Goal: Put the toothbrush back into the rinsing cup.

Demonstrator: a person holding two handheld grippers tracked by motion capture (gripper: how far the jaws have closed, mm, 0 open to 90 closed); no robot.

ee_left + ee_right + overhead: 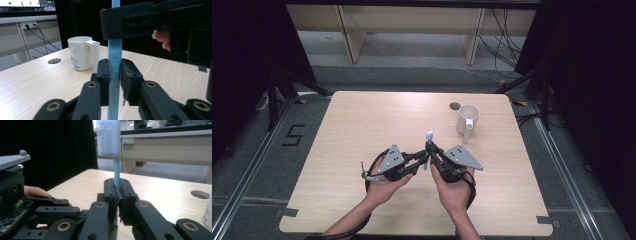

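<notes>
Near the counter's (362, 125) front edge, my left gripper (115, 75) pinches a blue toothbrush's (114, 53) handle low down. My right gripper (116, 192) clamps it higher up, bristles upright, so both fingers keep it steady. Likely a handover between hands. Farther off, near the far right corner, stands a white mug (467, 121).

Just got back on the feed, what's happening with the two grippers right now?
A person holds both grippers together above the middle of the table. The left gripper and the right gripper are both shut on the same blue toothbrush, which stands upright with its bristled end on top, the right gripper gripping higher up the handle. A white cup stands apart toward the far right, beside a round hole in the tabletop.
</notes>
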